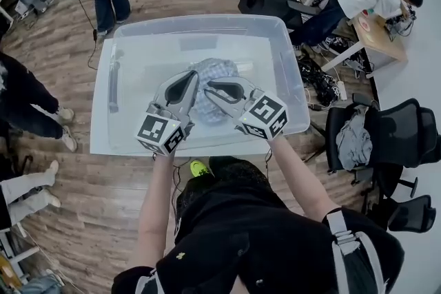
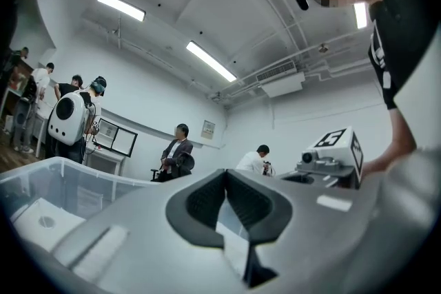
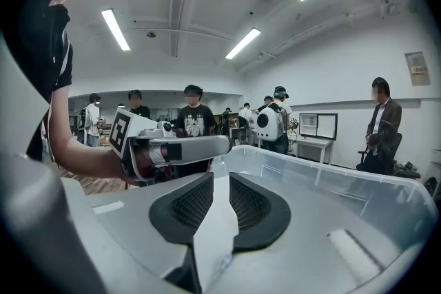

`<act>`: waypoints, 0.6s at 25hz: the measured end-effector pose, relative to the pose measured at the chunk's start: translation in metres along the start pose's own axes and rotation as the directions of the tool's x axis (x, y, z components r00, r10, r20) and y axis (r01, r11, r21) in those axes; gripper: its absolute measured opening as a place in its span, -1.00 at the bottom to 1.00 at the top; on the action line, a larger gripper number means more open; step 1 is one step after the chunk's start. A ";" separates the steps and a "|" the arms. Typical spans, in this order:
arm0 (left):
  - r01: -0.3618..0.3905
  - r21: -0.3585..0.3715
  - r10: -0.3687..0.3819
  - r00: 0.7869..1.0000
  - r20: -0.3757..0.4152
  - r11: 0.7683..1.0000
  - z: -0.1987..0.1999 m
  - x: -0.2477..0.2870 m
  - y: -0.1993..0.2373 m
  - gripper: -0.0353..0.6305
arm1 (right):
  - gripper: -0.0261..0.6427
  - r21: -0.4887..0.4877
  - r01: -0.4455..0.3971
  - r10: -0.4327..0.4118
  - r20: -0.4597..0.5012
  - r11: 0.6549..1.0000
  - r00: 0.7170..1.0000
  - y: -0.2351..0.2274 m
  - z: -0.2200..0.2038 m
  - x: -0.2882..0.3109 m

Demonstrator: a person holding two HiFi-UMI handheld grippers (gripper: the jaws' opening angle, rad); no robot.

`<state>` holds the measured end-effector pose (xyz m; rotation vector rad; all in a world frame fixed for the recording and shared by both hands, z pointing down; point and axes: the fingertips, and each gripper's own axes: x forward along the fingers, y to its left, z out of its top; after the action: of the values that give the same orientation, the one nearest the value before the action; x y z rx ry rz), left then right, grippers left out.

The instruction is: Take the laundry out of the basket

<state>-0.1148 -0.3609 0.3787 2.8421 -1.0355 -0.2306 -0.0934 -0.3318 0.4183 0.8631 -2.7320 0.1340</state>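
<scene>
The checked laundry lies bunched in the middle of the clear basket. The left hand-held gripper points in from 7 o'clock, its jaws pressed together at the tips and empty, over the cloth's 9 o'clock edge. The right hand-held gripper points in from 5 o'clock, its jaws a narrow slit apart and gripping nothing. Whether either touches the cloth cannot be told.

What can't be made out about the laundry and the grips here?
- Cloth: head view; the left gripper and right gripper cover most of it, so whether it is one piece or several cannot be told.
- Contact: head view; the grippers' own bodies hide whether their tips touch the cloth.
- Gripper views: the jaws and the bin wall fill the lower frame; no cloth shows there.
</scene>
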 end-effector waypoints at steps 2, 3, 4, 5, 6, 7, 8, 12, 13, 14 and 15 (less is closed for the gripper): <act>0.000 0.000 0.000 1.000 -0.011 1.000 -0.008 0.005 0.004 -0.87 | -0.72 0.002 -0.004 0.004 -0.012 1.000 1.000 -0.009 -0.004 0.005; -0.003 -0.007 0.003 1.000 -0.014 1.000 -0.012 0.007 0.006 -0.87 | -0.72 0.008 -0.006 0.006 -0.017 1.000 1.000 -0.013 -0.007 0.008; -0.009 -0.014 0.009 1.000 -0.018 1.000 -0.016 0.008 0.008 -0.87 | -0.71 0.014 -0.008 0.008 -0.023 1.000 1.000 -0.017 -0.010 0.011; -0.017 -0.019 0.017 1.000 -0.025 1.000 -0.021 0.009 0.011 -0.87 | -0.71 0.019 -0.011 0.011 -0.030 1.000 0.999 -0.020 -0.013 0.014; -0.025 -0.020 0.024 0.999 -0.034 0.999 -0.025 0.010 0.014 -0.87 | -0.70 0.023 -0.015 0.016 -0.037 1.000 0.999 -0.022 -0.016 0.018; -0.032 -0.020 0.032 0.999 -0.043 0.999 -0.028 0.010 0.016 -0.87 | -0.69 0.026 -0.019 0.020 -0.045 0.999 0.999 -0.024 -0.020 0.022; -0.040 -0.020 0.039 0.998 -0.050 0.999 -0.031 0.011 0.019 -0.87 | -0.69 0.028 -0.021 0.023 -0.055 0.999 0.998 -0.026 -0.023 0.025; -0.061 -0.042 0.058 0.996 -0.068 0.997 -0.042 0.020 0.033 -0.87 | -0.60 0.042 -0.012 0.017 -0.116 0.999 0.993 -0.044 -0.046 0.038; -0.063 -0.052 0.059 0.996 -0.071 0.997 -0.045 0.022 0.035 -0.87 | -0.56 0.049 -0.004 0.011 -0.135 0.999 0.991 -0.050 -0.054 0.041; -0.065 -0.062 0.060 0.995 -0.076 0.996 -0.048 0.024 0.037 -0.87 | -0.54 0.053 0.005 0.003 -0.156 0.999 0.988 -0.057 -0.063 0.043; -0.068 -0.070 0.062 0.995 -0.080 0.995 -0.052 0.026 0.039 -0.87 | -0.50 0.053 0.015 -0.005 -0.180 0.998 0.984 -0.063 -0.073 0.046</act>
<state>-0.1104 -0.4045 0.4332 2.7241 -1.0787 -0.1471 -0.0762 -0.3962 0.5013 0.8354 -2.5665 0.2714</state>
